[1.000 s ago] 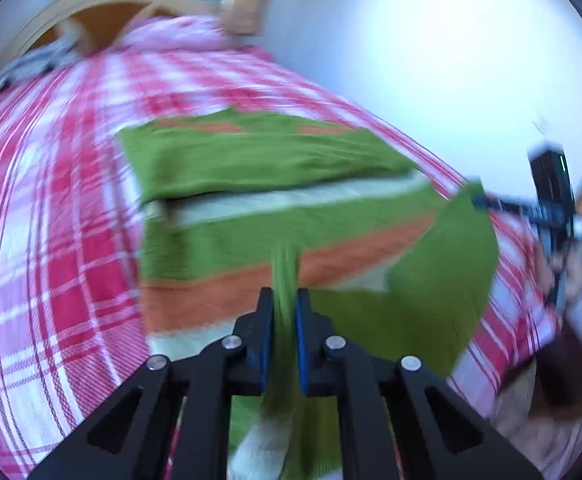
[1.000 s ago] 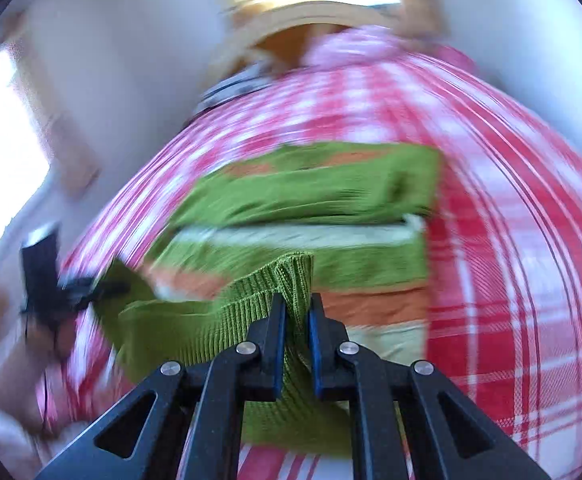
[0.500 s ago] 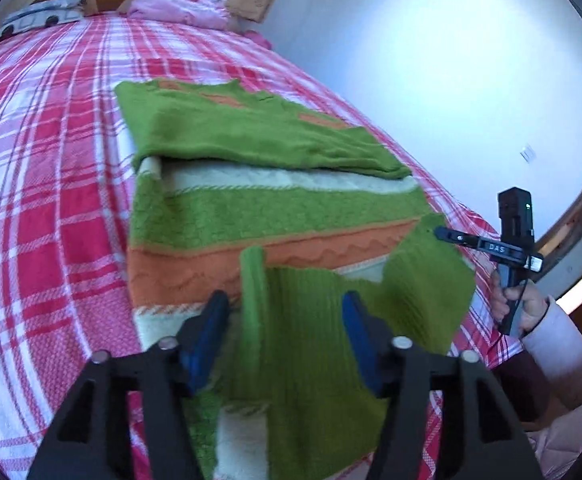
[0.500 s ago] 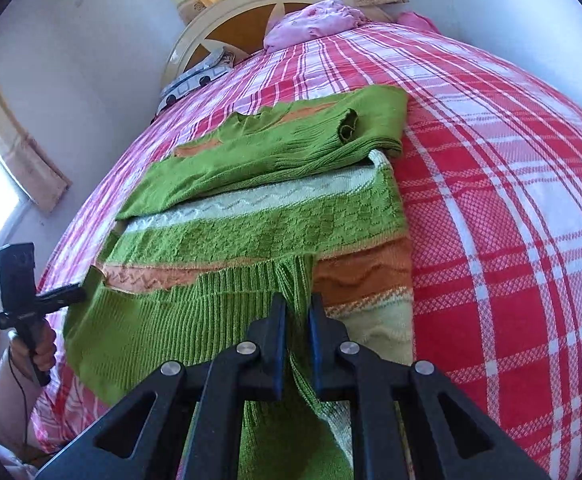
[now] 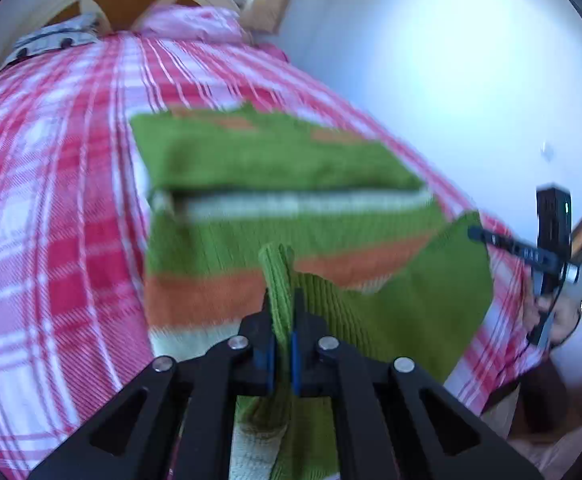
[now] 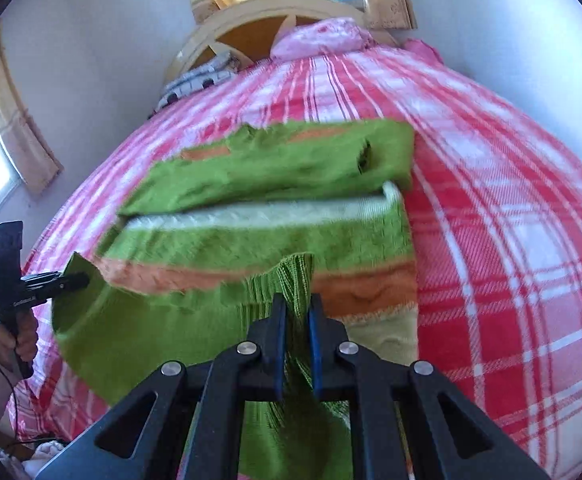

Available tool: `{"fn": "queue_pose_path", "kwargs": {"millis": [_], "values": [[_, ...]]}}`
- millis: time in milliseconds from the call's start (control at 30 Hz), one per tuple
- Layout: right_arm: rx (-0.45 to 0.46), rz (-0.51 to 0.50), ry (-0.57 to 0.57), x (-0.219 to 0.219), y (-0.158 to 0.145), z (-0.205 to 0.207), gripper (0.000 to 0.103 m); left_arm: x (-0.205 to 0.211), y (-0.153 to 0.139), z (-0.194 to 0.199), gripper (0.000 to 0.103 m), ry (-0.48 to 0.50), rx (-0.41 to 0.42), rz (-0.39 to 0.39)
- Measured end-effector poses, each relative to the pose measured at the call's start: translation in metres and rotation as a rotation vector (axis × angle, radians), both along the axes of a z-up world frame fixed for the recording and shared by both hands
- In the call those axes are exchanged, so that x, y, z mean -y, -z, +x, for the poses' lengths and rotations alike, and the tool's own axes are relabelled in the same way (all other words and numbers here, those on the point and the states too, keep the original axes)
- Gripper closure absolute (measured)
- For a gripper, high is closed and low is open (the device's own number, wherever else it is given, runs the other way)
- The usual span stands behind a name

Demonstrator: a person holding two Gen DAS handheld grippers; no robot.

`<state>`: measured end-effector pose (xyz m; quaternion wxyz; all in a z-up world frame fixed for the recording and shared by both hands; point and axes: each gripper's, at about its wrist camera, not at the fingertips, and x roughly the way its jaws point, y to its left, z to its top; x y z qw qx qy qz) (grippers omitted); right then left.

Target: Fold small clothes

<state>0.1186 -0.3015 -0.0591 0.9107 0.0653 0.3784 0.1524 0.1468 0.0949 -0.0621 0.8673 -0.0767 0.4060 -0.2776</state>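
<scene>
A small green knit sweater (image 5: 275, 208) with orange and cream stripes lies on the red-and-white plaid bed, its top part folded down over the body. My left gripper (image 5: 281, 300) is shut on the ribbed green hem near its left corner and lifts it off the bed. My right gripper (image 6: 296, 304) is shut on the same hem (image 6: 291, 280) at the other corner. Each gripper shows in the other's view: the right one (image 5: 475, 234) and the left one (image 6: 79, 280). The hem hangs raised between them above the sweater (image 6: 267, 236).
The plaid bedspread (image 5: 51, 240) spreads around the sweater. A pink pillow (image 6: 323, 38) and a wooden headboard (image 6: 251, 20) stand at the far end. A white wall (image 5: 451, 80) runs along the bed's right side. A curtained window (image 6: 15, 128) is on the other side.
Half a second ago my left gripper was open around the hem; now it is shut on it again. Both grippers have lifted the hem up off the bed.
</scene>
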Motion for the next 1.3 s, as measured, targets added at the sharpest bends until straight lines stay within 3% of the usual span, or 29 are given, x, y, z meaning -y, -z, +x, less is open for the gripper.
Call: {"fn": "queue_pose_path", "kwargs": {"millis": [133, 300, 567, 667, 800, 967, 1033, 1300], "values": [[0.052, 0.029, -0.008, 0.004, -0.033, 0.012, 0.094, -0.009, -0.027, 0.016, 0.098, -0.050, 0.042, -0.059], [0.117, -0.024, -0.011, 0.001, -0.066, 0.050, 0.094, -0.007, -0.053, 0.056, 0.098, -0.117, 0.116, -0.032], [0.209, -0.111, 0.031, -0.001, -0.103, 0.167, 0.094, -0.012, -0.073, 0.150, 0.098, -0.241, 0.135, -0.076], [0.210, -0.148, 0.055, -0.006, -0.091, 0.215, 0.094, -0.009, -0.062, 0.187, 0.098, -0.288, 0.125, -0.077], [0.153, -0.170, 0.088, -0.010, -0.042, 0.269, 0.094, -0.005, -0.015, 0.233, 0.098, -0.371, 0.056, -0.067], [0.063, -0.234, 0.119, -0.010, 0.020, 0.295, 0.094, -0.006, 0.045, 0.258, 0.098, -0.434, -0.061, -0.038], [0.042, -0.237, 0.133, -0.010, 0.026, 0.299, 0.094, -0.015, 0.048, 0.258, 0.097, -0.451, -0.083, -0.089], [-0.045, -0.257, 0.139, -0.009, 0.035, 0.312, 0.089, -0.019, 0.043, 0.263, 0.093, -0.481, -0.139, -0.052]]}}
